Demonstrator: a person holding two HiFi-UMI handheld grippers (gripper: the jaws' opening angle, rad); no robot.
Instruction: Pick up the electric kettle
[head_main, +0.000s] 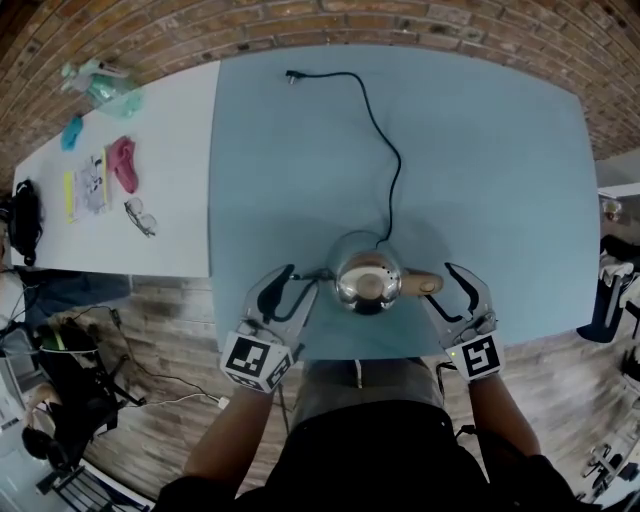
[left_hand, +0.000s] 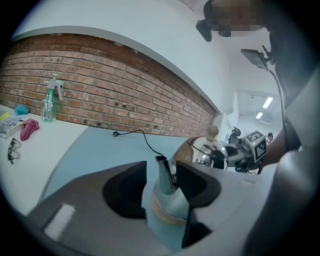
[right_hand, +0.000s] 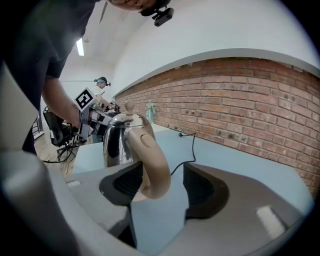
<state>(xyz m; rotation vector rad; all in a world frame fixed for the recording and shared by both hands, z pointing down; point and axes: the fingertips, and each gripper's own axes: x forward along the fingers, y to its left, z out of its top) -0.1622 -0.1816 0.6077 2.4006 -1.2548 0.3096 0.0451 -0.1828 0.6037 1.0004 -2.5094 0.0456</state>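
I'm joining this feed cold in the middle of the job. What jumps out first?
The shiny electric kettle sits near the front edge of the blue table, flanked by both tools. The left tool stands open around its spout, and the right tool stands open around its beige handle. A black cord trails from the kettle toward the brick wall.
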